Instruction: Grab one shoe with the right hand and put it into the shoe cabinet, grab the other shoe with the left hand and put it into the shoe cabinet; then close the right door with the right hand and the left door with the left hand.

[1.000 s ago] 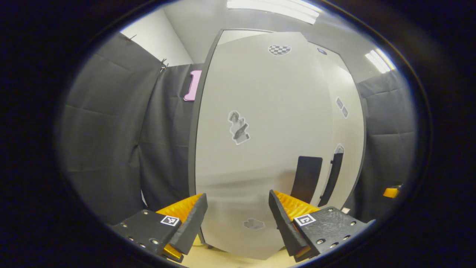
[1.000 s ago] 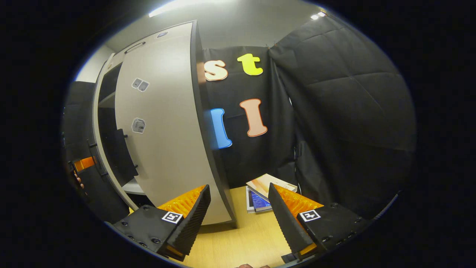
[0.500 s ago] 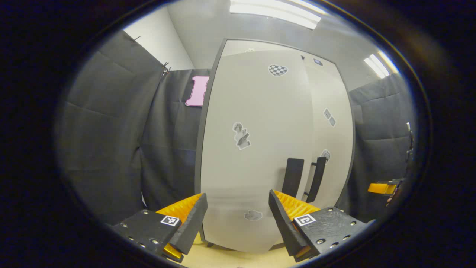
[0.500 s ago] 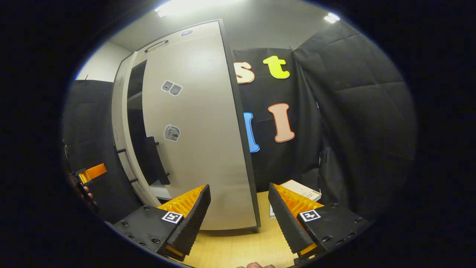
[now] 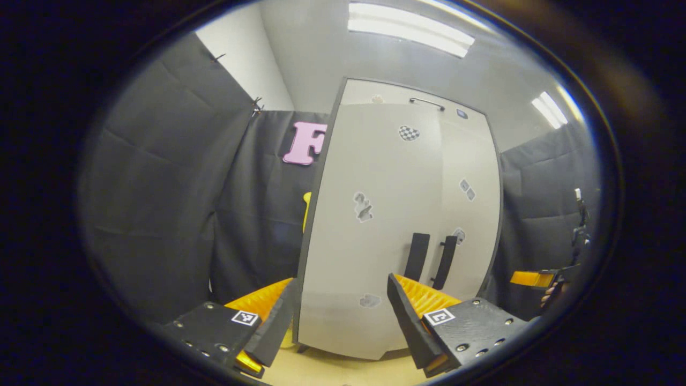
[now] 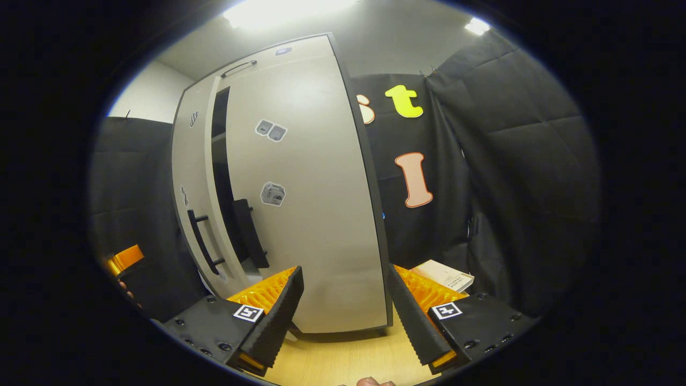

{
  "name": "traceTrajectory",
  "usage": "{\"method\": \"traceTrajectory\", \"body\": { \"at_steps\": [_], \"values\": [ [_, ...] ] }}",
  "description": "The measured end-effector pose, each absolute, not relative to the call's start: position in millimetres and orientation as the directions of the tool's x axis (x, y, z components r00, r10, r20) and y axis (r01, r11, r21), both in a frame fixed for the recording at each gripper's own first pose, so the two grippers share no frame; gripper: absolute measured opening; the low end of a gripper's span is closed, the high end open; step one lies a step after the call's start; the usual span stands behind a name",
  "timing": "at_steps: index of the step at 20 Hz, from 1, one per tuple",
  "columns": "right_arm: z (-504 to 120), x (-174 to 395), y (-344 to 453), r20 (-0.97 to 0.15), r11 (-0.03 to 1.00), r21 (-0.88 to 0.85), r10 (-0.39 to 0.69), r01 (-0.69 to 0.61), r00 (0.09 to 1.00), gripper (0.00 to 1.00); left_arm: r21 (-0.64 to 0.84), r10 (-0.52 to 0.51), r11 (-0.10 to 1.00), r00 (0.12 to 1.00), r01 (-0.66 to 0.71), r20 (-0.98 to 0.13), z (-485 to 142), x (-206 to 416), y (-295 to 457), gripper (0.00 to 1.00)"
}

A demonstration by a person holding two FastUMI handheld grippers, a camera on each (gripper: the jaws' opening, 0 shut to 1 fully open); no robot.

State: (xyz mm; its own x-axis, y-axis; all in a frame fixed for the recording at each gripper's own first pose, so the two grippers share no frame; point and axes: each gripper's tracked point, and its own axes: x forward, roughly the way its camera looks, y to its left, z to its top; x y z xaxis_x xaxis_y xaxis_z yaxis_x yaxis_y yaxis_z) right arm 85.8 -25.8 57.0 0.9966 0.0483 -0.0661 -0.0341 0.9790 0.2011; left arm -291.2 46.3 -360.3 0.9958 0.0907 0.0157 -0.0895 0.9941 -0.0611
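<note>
The pale shoe cabinet (image 5: 396, 177) stands ahead in the left gripper view, its left door (image 5: 370, 236) almost flush and two dark handles (image 5: 417, 256) side by side. My left gripper (image 5: 343, 316) is open, a short way off the door. In the right gripper view the right door (image 6: 305, 214) faces me, with a narrow dark gap (image 6: 217, 161) between it and the left door (image 6: 187, 171). My right gripper (image 6: 345, 316) is open in front of that door, holding nothing. The other gripper shows far off in each view, the right gripper (image 5: 528, 279) and the left gripper (image 6: 124, 258).
Black cloth walls close in on both sides of the cabinet. A flat box (image 6: 445, 274) lies on the wooden floor (image 6: 343, 356) to the right of the cabinet. A person's fingers (image 6: 370, 381) show at the bottom edge.
Both grippers have drawn back from the cabinet, which looks smaller now. The doors have swung inward and the dark gap between them has narrowed. Both grippers stayed open.
</note>
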Motion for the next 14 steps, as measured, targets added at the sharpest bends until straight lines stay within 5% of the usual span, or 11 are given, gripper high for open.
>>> {"method": "traceTrajectory", "body": {
  "at_steps": [7, 14],
  "values": [
    [53, 80, -6, -0.083, 0.987, 0.158, 0.032, -0.019, 0.996, 0.98, -0.049, 0.159, 0.986, 0.987, -0.161, -0.037, -380, -320, 97, 0.95],
    [56, 64, 10, -0.053, 0.986, 0.156, -0.043, 0.051, 0.998, 0.98, -0.067, 0.12, 0.99, 0.99, -0.124, -0.071, -395, -325, 115, 0.95]
  ]
}}
